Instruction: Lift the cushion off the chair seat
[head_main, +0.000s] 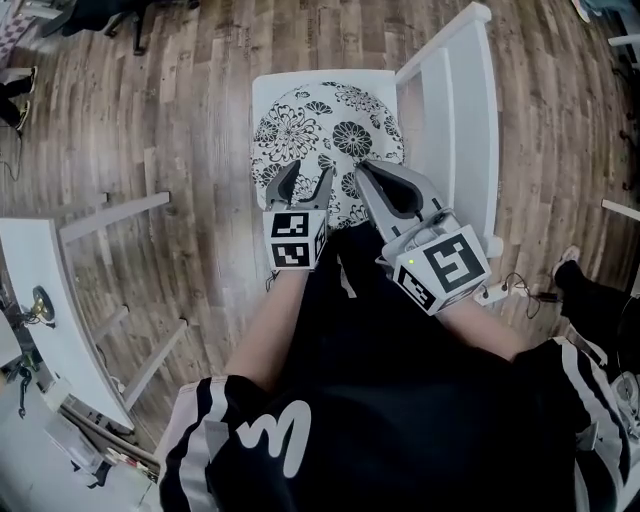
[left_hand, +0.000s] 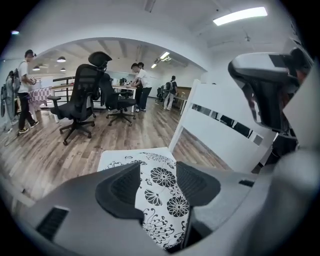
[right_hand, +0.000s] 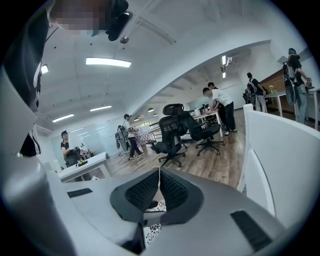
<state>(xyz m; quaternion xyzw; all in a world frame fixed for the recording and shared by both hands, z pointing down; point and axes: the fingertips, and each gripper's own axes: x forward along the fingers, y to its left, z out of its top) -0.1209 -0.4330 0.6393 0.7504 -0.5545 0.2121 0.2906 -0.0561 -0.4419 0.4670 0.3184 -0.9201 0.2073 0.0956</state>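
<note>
A round cushion (head_main: 325, 130) with a black-and-white flower print lies on the seat (head_main: 266, 95) of a white chair; its slatted back (head_main: 455, 110) stands to the right. My left gripper (head_main: 308, 170) hovers over the cushion's near edge, jaws open, nothing between the pads. In the left gripper view the cushion (left_hand: 165, 176) shows through the gap of the left gripper (left_hand: 157, 184). My right gripper (head_main: 362, 168) is beside it, over the same near edge, shut with its pads together and nothing in them. The right gripper view shows the right gripper (right_hand: 159, 187) pointing almost level, with a scrap of cushion (right_hand: 152, 231) below it.
A white table (head_main: 40, 300) stands to the left on the wooden floor. A white power strip (head_main: 495, 293) with cables lies right of the chair. Black office chairs (left_hand: 82, 100) and several people are far off in the room.
</note>
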